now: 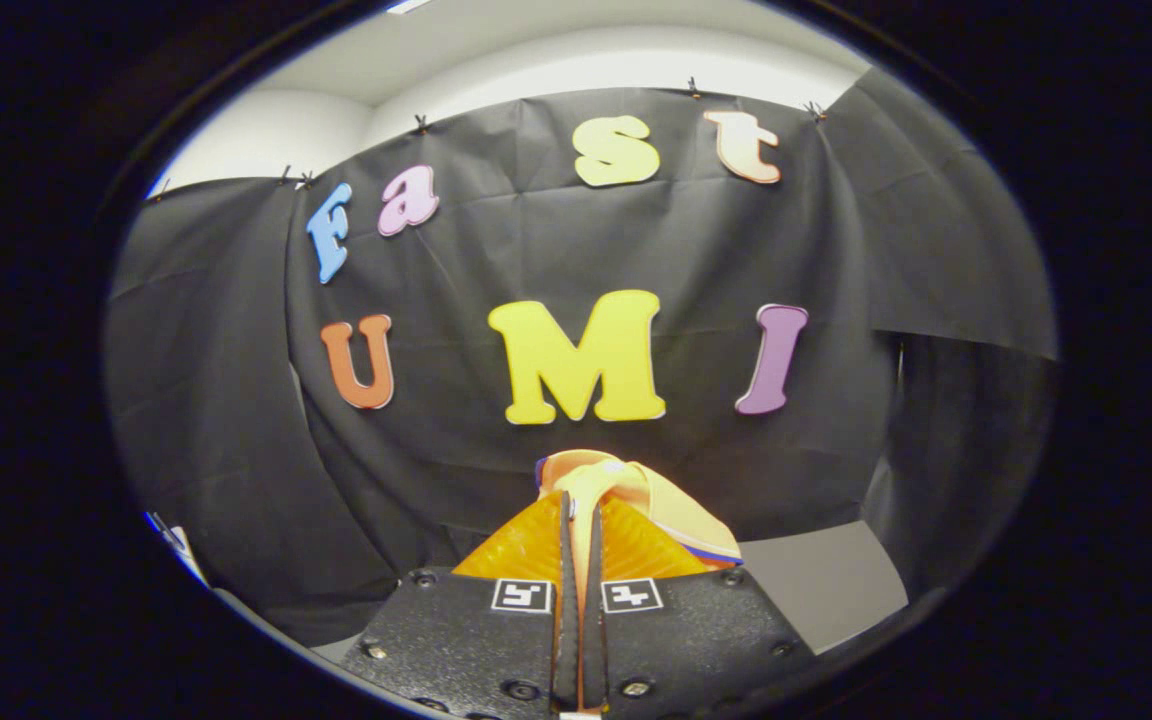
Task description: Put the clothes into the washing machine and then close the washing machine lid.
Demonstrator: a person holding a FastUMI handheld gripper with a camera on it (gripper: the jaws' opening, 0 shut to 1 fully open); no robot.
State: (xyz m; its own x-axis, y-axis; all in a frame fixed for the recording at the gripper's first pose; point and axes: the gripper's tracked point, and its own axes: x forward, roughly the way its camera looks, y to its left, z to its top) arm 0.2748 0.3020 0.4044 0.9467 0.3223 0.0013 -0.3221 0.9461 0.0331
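Note:
My gripper [581,505] is shut on a yellow piece of clothing [656,500] with a blue trim. The cloth is pinched in the narrow slit between the two orange fingers [516,545] and bunches up just past their tips, draping off to the right. The gripper is lifted and faces the black cloth wall, so the garment hangs in the air in front of it.
A grey flat surface [821,585] lies low on the right, beyond the gripper body. The black cloth wall [236,400] closes the space straight ahead and on both sides. A white wall [536,60] runs above it.

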